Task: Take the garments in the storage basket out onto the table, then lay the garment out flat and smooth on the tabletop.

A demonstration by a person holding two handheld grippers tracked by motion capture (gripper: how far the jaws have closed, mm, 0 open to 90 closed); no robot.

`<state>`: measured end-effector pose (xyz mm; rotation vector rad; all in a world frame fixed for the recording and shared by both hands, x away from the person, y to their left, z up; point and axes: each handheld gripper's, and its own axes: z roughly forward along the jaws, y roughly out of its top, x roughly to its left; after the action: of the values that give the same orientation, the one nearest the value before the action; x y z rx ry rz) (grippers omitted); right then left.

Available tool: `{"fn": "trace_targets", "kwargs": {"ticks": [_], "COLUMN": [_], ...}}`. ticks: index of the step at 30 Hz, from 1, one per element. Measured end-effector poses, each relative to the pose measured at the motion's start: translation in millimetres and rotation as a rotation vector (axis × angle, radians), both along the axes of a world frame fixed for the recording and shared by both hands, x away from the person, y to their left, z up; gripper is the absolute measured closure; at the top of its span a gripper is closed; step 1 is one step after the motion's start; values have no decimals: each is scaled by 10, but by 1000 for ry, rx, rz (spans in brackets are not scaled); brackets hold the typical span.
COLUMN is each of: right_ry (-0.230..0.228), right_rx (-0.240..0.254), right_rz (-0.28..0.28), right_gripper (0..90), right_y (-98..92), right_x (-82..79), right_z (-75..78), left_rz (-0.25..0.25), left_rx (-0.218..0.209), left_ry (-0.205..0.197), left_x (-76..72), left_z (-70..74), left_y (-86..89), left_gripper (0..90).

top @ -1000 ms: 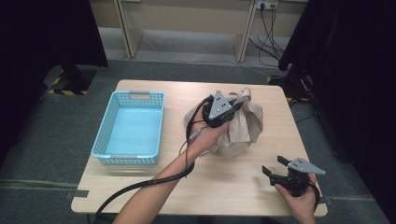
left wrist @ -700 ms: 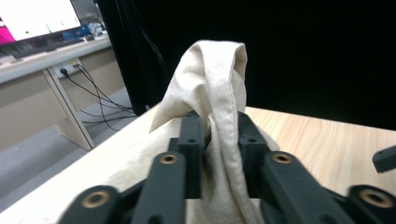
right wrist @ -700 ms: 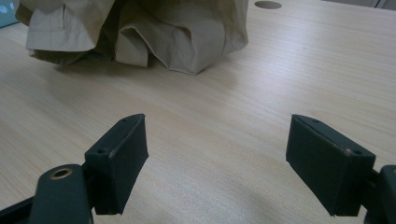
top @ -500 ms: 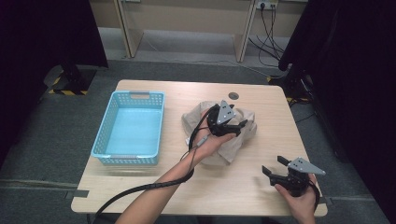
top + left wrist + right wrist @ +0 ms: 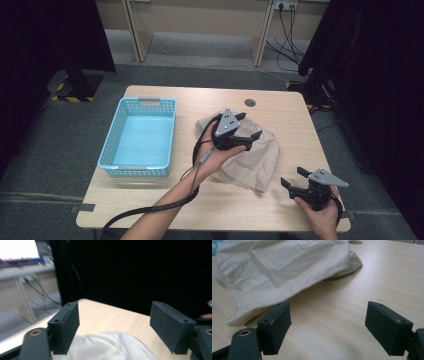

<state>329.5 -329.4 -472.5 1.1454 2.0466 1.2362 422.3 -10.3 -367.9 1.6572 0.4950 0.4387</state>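
A crumpled beige cloth (image 5: 256,161) lies slack on the wooden table (image 5: 150,200), right of centre. My left gripper (image 5: 251,126) hovers just above the cloth's far part and points right. Its jaws have just been moving, apart from shut and then a touch back; they stand open with nothing between them. In the left gripper view the left gripper (image 5: 115,325) is wide apart over the cloth (image 5: 107,345). My right gripper (image 5: 292,176) rests open near the front right edge. In the right gripper view, the right gripper (image 5: 328,325) faces the cloth (image 5: 282,267), whose hem is close to the left jaw.
An empty light blue basket (image 5: 111,135) stands at the table's left. A round cable hole (image 5: 250,103) sits near the far edge. The left gripper's black cable (image 5: 150,210) trails off the front edge. Dark curtains flank the table.
The left gripper has let go of the cloth, which was bunched and lifted and now lies flat. That gripper sank lower over it with jaws apart. The right gripper has kept still.
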Motion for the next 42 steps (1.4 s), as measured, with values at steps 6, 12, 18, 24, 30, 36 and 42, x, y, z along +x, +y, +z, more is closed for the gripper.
{"fn": "trace_targets", "kwargs": {"ticks": [6, 12, 18, 24, 30, 36, 42], "right_ry": [3, 8, 14, -29, -72, -68, -2], "right_rx": [9, 8, 8, 4, -6, -9, -101], "right_rz": [-5, -6, -5, 12, 72, 189, 311], "right_gripper": [213, 213, 212, 207, 217, 281, 293], "right_y": [-11, -9, -11, -8, 106, 363, 789], "right_x": [2, 8, 15, 1, -59, -55, 118], "right_z": [1, 0, 1, 30, 255, 457, 498], "left_rz": [-6, 7, 13, -10, -38, 16, 74], "left_rx": [-64, -97, -61, -123, -115, -80, -31], "left_ry": [52, 17, -36, -30, 0, -42, -67], "left_x": [-94, -137, -217, -256, -272, -345, -363], "left_z": [-67, -70, -87, -123, -138, -145, -184], "left_y": [142, 214, 261, 311, 373, 481, 585], "left_gripper": [242, 229, 250, 215, 167, 169, 175]}}
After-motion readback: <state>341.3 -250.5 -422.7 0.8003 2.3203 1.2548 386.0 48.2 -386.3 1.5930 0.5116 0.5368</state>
